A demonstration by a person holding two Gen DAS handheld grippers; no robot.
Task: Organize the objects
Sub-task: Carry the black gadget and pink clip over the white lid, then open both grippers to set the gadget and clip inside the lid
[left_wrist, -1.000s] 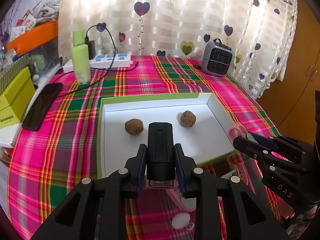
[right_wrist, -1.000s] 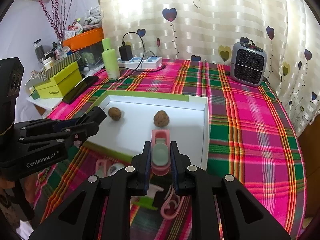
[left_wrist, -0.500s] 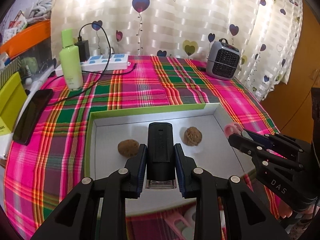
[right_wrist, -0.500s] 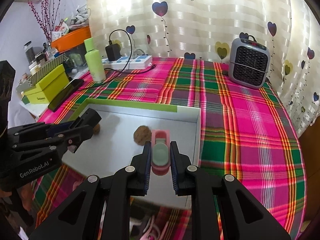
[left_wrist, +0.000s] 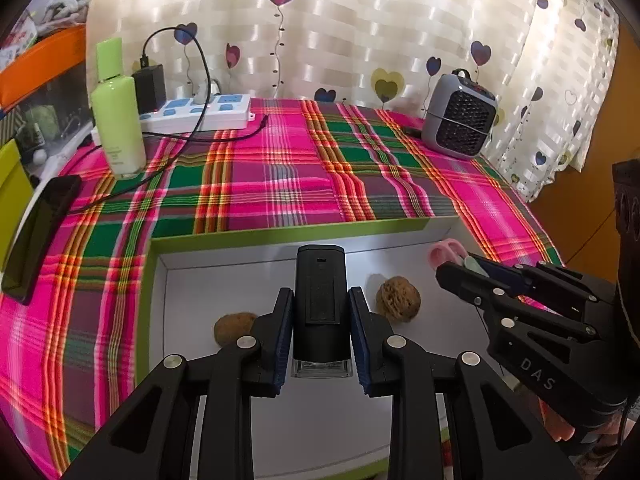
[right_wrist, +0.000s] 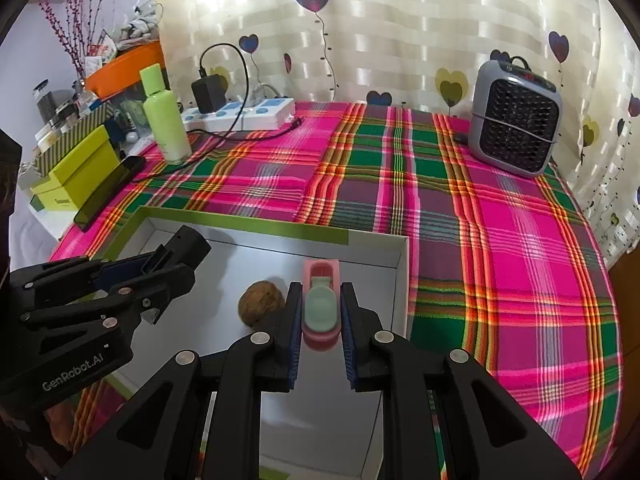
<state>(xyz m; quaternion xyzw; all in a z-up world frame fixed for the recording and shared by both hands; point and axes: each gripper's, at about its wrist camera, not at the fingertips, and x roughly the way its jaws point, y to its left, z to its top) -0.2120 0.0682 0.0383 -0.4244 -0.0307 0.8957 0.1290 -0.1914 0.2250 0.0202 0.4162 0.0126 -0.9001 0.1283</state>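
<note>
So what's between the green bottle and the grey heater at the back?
Only bare plaid cloth between bottle and heater; the power strip sits behind, per right wrist view.

We count two walnuts [left_wrist: 398, 299] [left_wrist: 234, 327] in one white tray [left_wrist: 408, 432], ahead of our fingers. Beyond it stand one green bottle [left_wrist: 118, 114], one power strip [left_wrist: 202, 114], one small heater [left_wrist: 460, 122] and one dark phone [left_wrist: 38, 236].

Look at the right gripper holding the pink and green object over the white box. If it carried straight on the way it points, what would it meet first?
Probably the white floor of the box, just ahead of the pink and green object that the right gripper clamps. The walnut lies to its left, seemingly off the line, though depth is unclear.
</note>
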